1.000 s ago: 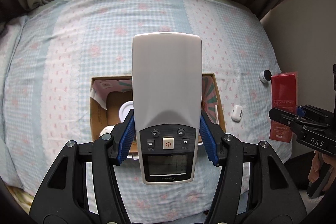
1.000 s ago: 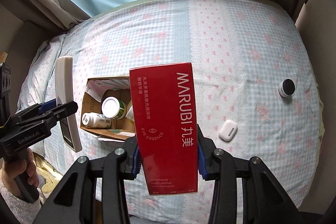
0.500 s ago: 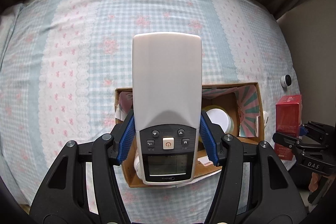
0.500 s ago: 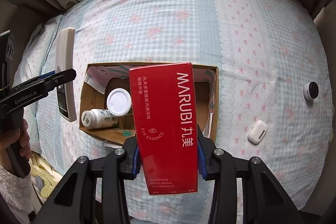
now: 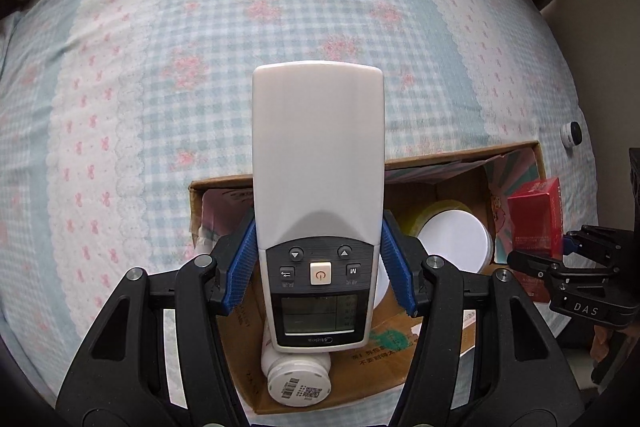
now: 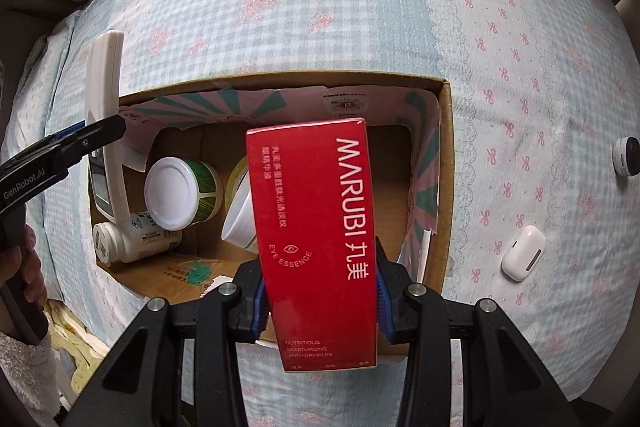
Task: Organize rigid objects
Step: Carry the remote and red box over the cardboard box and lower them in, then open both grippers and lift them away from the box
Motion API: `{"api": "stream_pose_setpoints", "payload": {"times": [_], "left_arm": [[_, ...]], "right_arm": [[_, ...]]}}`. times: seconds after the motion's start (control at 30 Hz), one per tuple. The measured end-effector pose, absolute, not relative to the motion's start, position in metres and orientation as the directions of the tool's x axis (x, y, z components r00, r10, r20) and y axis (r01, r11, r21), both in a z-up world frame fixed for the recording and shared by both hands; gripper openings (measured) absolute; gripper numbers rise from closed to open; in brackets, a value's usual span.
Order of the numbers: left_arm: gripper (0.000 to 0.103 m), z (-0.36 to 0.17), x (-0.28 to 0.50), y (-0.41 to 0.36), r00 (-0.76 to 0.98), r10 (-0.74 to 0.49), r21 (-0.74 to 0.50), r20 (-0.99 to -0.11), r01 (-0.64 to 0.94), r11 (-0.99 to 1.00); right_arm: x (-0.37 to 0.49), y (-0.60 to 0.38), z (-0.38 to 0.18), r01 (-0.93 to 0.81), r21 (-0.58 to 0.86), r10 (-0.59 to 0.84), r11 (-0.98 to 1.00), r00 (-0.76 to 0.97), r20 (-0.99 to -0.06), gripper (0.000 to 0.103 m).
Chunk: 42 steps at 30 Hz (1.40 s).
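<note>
Cardboard dominates: an open box point(image 6: 444, 187) sits on the checked bedspread point(image 6: 320, 7), already holding a green-labelled jar point(image 6: 182, 187), a white pill bottle point(image 6: 128, 239) lying on its side and a white cup point(image 6: 240, 223). The right gripper point(image 6: 318, 301) clamps a red Marubi carton point(image 6: 316, 227) above the box's middle; the left gripper point(image 5: 318, 267) clamps a white remote point(image 5: 318, 167) over the box's left end. This looks like the drop-in step. Next, each load needs lowering into free floor space, clear of the jar and bottle, before the jaws part. An earbud case point(image 6: 524, 253) and a small round pot point(image 6: 626, 157) lie on the bedspread to the right, apparently awaiting collection.
</note>
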<state>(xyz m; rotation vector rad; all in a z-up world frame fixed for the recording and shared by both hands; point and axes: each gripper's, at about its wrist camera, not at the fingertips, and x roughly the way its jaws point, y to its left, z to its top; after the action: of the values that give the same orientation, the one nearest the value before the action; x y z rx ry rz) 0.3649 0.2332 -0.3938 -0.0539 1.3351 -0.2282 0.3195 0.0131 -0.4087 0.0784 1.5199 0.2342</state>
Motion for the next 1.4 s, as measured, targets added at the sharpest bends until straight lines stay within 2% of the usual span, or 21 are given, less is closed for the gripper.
{"api": "stream_pose_setpoints", "payload": {"times": [0.13, 0.17, 0.2, 0.23, 0.27, 0.97, 1.4], "left_arm": [[0.058, -0.397, 0.36, 0.221, 0.193, -0.13, -0.099, -0.972, 0.162, 0.982], [0.076, -0.395, 0.357, 0.219, 0.196, -0.128, -0.094, -0.972, 0.172, 0.981], [0.101, -0.392, 0.354, 0.218, 0.204, -0.131, -0.095, -0.97, 0.18, 0.979], [0.103, -0.388, 0.35, 0.218, 0.215, -0.14, -0.102, -0.966, 0.183, 0.978], [0.103, -0.385, 0.347, 0.218, 0.22, -0.146, -0.107, -0.965, 0.18, 0.978], [0.103, -0.359, 0.298, 0.225, 0.215, -0.141, -0.111, -0.966, 0.145, 0.983], [0.103, -0.311, 0.251, 0.225, 0.261, -0.12, -0.089, -0.958, 0.125, 0.988]], "right_arm": [[0.32, 0.016, -0.413, -0.098, 0.183, 0.186, 0.978, 0.027, -0.982, 0.04], [0.32, 0.016, -0.411, -0.104, 0.183, 0.188, 0.978, 0.039, -0.981, 0.048], [0.319, 0.016, -0.408, -0.104, 0.185, 0.191, 0.977, 0.056, -0.98, 0.076], [0.318, 0.014, -0.404, -0.102, 0.188, 0.195, 0.977, 0.066, -0.979, 0.096], [0.316, 0.013, -0.401, -0.101, 0.191, 0.199, 0.976, 0.076, -0.977, 0.103], [0.291, -0.005, -0.373, -0.079, 0.184, 0.192, 0.98, 0.105, -0.976, 0.103], [0.271, 0.001, -0.326, -0.109, 0.158, 0.175, 0.981, 0.176, -0.969, 0.103]]}}
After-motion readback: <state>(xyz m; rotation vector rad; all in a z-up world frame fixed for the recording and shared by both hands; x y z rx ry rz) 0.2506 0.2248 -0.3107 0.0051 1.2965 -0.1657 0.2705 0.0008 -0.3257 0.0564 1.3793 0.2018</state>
